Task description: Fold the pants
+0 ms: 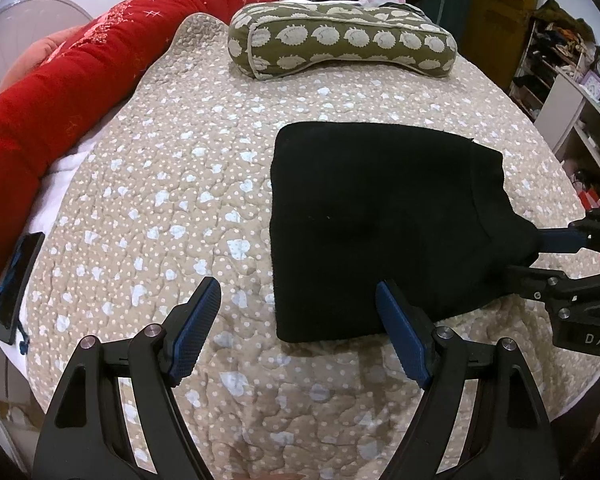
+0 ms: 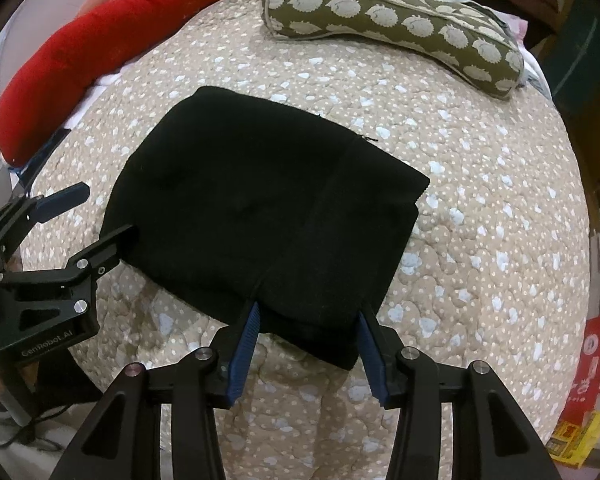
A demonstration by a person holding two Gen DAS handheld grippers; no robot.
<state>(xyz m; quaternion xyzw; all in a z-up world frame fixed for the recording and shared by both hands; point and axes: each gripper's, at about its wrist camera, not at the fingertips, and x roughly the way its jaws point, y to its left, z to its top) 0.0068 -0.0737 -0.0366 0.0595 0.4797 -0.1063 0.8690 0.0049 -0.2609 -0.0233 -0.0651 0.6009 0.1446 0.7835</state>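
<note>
The black pants (image 1: 380, 220) lie folded into a thick rectangle on the beige quilted bed cover (image 1: 160, 200); they also show in the right wrist view (image 2: 268, 208). My left gripper (image 1: 298, 292) is open, its right finger at the pants' near left corner, holding nothing. It shows from the side in the right wrist view (image 2: 104, 212). My right gripper (image 2: 306, 314) is open, its jaws wide apart at the pants' near edge, with cloth between the fingers. In the left wrist view it (image 1: 540, 252) reaches the pants' right edge.
An olive hedgehog-print pillow (image 1: 340, 40) lies at the far end of the bed. A red quilt roll (image 1: 80, 80) runs along the left. A black phone (image 1: 16, 288) lies at the left edge. Shelves (image 1: 560, 80) stand on the right.
</note>
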